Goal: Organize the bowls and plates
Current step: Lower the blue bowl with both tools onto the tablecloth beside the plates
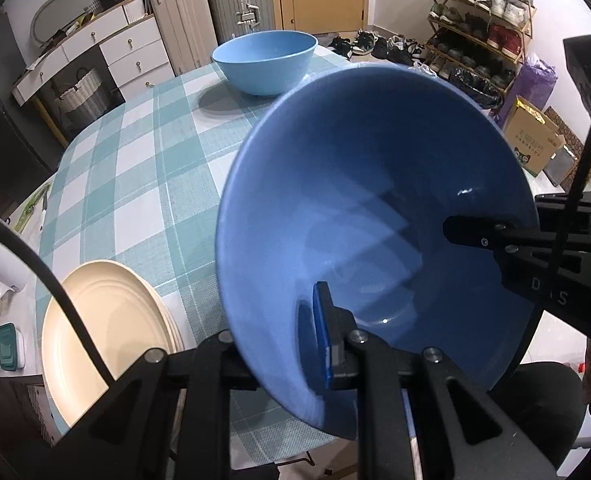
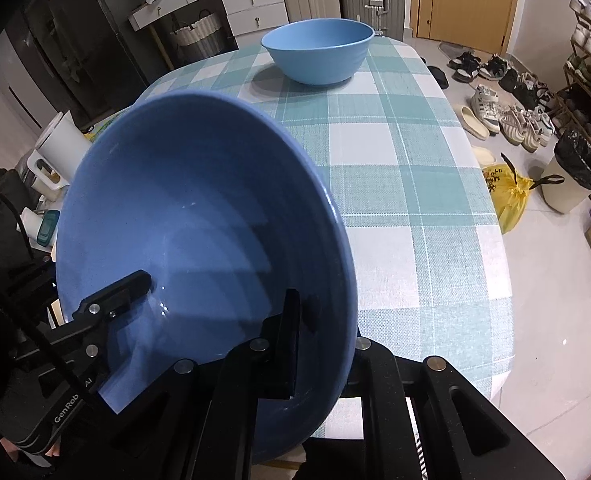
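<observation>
1. A large dark blue bowl [image 1: 375, 216] fills the foreground of both wrist views. It is held tilted in the air above the near end of a table, its open side facing the cameras.
2. The left gripper [image 1: 295, 344] pinches the bowl's wall at the rim. One finger with a blue pad [image 1: 321, 332] lies against the inner surface; the other finger is outside the wall, mostly hidden behind it.
3. The right gripper [image 2: 319, 344] grips the same bowl at another spot on the rim. Its inner finger [image 2: 291, 332] presses on the inside, and the wall sits between the two fingers, which are drawn nearly together.
4. Each camera also sees the other gripper's finger reaching over the rim into the bowl, at the right edge of the left view and at the lower left of the right view.
5. The table is covered by a cloth [image 2: 395, 184] checked in teal and white.
6. A second, lighter blue bowl [image 1: 265, 62] stands upright on the far end of the table, well apart from the held bowl.
7. A stack of cream plates [image 1: 107, 328] rests on the near left corner of the table, seen only in the left view.
8. Beyond the table stand suitcases [image 1: 211, 16], a white drawer unit [image 1: 107, 48] and a shoe rack [image 1: 479, 28], with shoes on the floor.
</observation>
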`<state>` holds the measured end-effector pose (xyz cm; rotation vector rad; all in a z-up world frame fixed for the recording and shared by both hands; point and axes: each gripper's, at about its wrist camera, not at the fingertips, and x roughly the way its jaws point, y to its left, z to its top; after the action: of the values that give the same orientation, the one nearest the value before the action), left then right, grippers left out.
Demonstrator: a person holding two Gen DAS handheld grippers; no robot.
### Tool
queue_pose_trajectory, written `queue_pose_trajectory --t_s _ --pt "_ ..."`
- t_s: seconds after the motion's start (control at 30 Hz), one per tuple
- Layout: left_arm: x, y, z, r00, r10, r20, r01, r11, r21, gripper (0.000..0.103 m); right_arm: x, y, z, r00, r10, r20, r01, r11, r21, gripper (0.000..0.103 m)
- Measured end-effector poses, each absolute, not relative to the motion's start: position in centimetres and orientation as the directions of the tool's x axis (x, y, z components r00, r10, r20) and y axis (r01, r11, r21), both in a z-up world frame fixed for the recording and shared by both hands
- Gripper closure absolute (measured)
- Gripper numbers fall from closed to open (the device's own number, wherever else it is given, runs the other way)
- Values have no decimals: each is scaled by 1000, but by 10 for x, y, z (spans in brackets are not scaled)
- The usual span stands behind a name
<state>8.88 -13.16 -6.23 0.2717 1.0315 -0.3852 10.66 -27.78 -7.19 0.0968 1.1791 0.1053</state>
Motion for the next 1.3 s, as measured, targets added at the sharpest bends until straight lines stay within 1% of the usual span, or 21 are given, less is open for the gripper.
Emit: queue_pose_trajectory --t_s 0.1,0.3,0.57,0.8,0.97,1.03,1.2,1.3 --pt "89 -129 -59 462 -188 -867 428 903 32 85 111 -278 -72 348 128 -929 -24 992 128 94" --pt "89 -126 -58 475 -163 -865 415 908 57 85 114 -271 -74 294 109 -949 -43 994 101 93" --pt "93 -123 -61 478 -127 -869 393 916 82 85 112 -261 -75 285 38 -958 -79 997 16 93" --pt "96 -120 -63 470 -128 -873 388 919 75 85 110 -261 -75 289 32 -957 -81 997 9 93" --pt "98 -121 -69 458 -122 -880 392 917 77 85 108 -253 -69 308 -28 -951 -114 991 -66 93" --pt "100 -121 -71 456 -118 -882 389 918 78 82 107 -250 -66 315 -44 -948 -122 989 -87 93" --pt "101 -120 -74 444 -126 -887 392 917 66 81 105 -244 -59 355 -105 -929 -150 974 -168 93" --pt "102 -121 -77 442 -130 -888 396 916 64 80 105 -244 -57 355 -108 -929 -150 974 -171 92"
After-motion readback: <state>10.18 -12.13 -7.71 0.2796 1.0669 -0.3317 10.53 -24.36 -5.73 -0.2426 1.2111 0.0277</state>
